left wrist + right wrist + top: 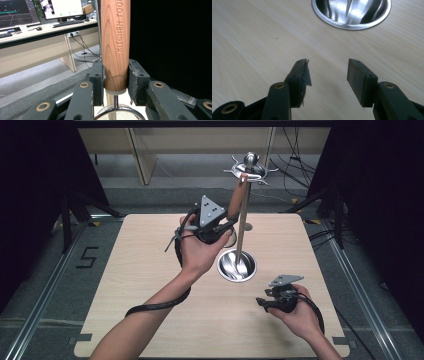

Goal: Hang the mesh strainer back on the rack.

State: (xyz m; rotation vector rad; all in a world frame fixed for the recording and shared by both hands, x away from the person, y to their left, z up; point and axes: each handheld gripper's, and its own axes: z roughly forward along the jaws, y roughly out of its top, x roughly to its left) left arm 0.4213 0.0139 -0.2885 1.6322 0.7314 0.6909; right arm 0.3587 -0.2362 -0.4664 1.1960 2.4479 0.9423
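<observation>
Tabletop point(150, 285) with a steel utensil stand point(243, 215) rising from its round base toward the far edge.
Left gripper point(115, 75) is up off the table, jaws clamped on a wooden handle point(115, 42) stamped "KITCHEN TOOL", handle top up by the stand's hooks. Right gripper point(327, 75) sits low by the near right corner, jaws apart, nothing in them.

Tabletop point(150, 285): pale wood, fine grain.
Utensil handle point(115, 45): reddish-brown wood, curved grain, stamped lettering.
Stand point(243, 215) and its round base point(352, 12): shiny silver.
Both hand-held grippers: black jaws, brass-coloured rivets, grey top plates.
Floor point(55, 285): dark grey.
</observation>
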